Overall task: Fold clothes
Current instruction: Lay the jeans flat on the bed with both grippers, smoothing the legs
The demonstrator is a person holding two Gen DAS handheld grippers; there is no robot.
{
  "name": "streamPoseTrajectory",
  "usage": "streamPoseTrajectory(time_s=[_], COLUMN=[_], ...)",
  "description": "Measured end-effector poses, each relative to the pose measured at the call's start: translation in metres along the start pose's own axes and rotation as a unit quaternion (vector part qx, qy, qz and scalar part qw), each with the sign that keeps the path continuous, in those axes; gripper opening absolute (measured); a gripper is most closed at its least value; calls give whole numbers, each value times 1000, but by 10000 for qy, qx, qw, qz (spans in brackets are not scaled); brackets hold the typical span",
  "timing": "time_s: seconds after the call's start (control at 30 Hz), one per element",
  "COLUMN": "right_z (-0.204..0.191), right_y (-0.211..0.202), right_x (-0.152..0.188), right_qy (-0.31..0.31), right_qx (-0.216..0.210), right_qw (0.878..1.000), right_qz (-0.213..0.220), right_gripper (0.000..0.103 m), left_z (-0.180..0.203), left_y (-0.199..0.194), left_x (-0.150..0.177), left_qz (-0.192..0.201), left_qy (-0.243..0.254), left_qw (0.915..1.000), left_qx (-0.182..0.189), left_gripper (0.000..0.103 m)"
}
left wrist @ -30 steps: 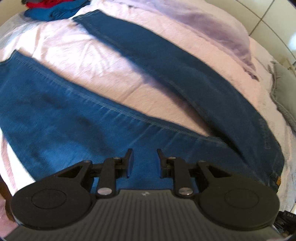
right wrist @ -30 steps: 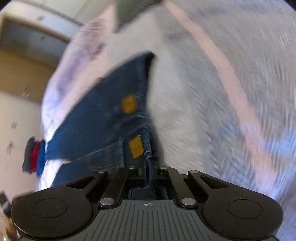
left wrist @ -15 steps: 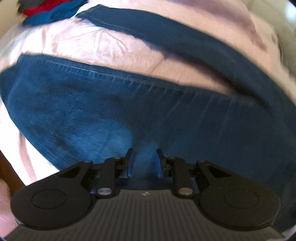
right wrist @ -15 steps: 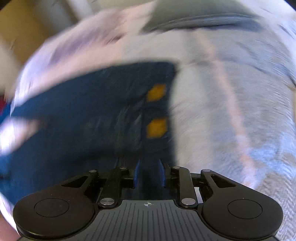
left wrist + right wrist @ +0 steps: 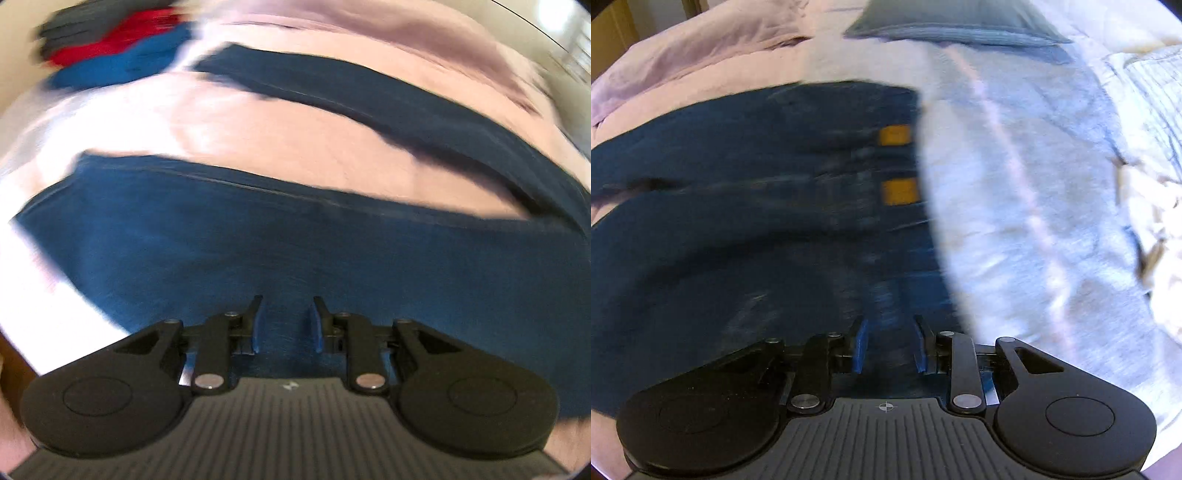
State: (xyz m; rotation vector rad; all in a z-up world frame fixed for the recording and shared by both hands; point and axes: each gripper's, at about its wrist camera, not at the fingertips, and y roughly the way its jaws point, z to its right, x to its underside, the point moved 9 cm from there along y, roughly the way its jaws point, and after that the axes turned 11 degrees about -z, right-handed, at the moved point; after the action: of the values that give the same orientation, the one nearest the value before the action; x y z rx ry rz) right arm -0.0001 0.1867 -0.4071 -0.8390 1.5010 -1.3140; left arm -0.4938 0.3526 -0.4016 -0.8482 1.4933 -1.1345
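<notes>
Dark blue jeans lie spread on the bed. In the left wrist view the near leg [image 5: 295,251] runs across under my left gripper [image 5: 287,306], and the far leg [image 5: 369,99] angles away behind it. The left jaws are opening and hold nothing; only denim shows below the gap. In the right wrist view the waist end of the jeans [image 5: 738,221] carries two orange patches [image 5: 895,134] by its edge. My right gripper [image 5: 889,325] hovers over that edge, its jaws opening with no cloth pinched between them.
The jeans rest on a pink sheet [image 5: 258,140]. A pile of red and blue clothes [image 5: 122,48] sits at the far left. A lilac blanket [image 5: 406,33] lies behind. A grey pillow [image 5: 953,18], a pale cover [image 5: 1034,184] and crumpled white cloth [image 5: 1160,240] lie to the right.
My right gripper has let go of the waistband, opened and lifted away from it. My left gripper has slid along the near leg toward its hem end, and its gap has widened slightly.
</notes>
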Motion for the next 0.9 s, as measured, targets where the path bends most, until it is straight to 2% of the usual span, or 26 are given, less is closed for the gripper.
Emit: streamPoseTrajectory(time_s=[0.07,0.13,0.17,0.23,0.27,0.3,0.33,0.43,0.47,0.5,0.57,0.67,0.7,0.8,0.83,0.9], right_z=[-12,-22,-23,-23,-23,-22,-23,-32,-36,-38,-43,-48,-47,-38,-34,-24], right_y=[2,2,1,-2,-4,-6,-7,-10,-12,-15,-22,-29,-30,-32,-33,-38], right_x=[10,20,24,32,35,37,39,39,39,39,40,40,40,41,41,40], right_qy=[-5,-16,2,52,89,130,137,66,23,-4,-48,-98,-77,-32,-66,-115], right_qx=[171,359,418,515,549,578,607,647,643,649,669,709,702,694,755,819], right_qw=[9998,9993,9991,9985,9982,9980,9978,9976,9977,9978,9977,9973,9973,9967,9960,9942], right_qz=[-48,-89,-120,-189,-203,-212,-216,-230,-207,-155,-38,136,204,413,480,682], right_gripper=[29,29,29,29,29,29,29,29,29,29,29,29,29,29,29,29], left_z=[-4,-30,-49,-90,-113,-135,-156,-204,-209,-211,-188,-134,-122,-90,-98,-116], left_y=[10,19,24,34,39,42,45,38,26,13,-13,-31,-24,-2,8,9], left_x=[1,-2,-8,-24,-33,-46,-58,-87,-90,-91,-76,-36,-23,14,19,22], left_qz=[71,287,355,472,528,547,565,592,673,748,823,782,658,284,160,175], left_qy=[588,894,954,1036,1051,932,813,278,67,-127,-313,25,148,479,328,-406], left_qw=[9982,9956,9948,9923,9901,9889,9869,9795,9800,9808,9890,9956,9961,9955,9936,9888], left_qx=[66,-48,-94,-496,-764,-1018,-1272,-1907,-1872,-1796,-1188,-525,-576,-766,-1066,-1426], left_gripper=[21,20,14,13,18,30,30,19,15,15,15,18,21,22,23,24])
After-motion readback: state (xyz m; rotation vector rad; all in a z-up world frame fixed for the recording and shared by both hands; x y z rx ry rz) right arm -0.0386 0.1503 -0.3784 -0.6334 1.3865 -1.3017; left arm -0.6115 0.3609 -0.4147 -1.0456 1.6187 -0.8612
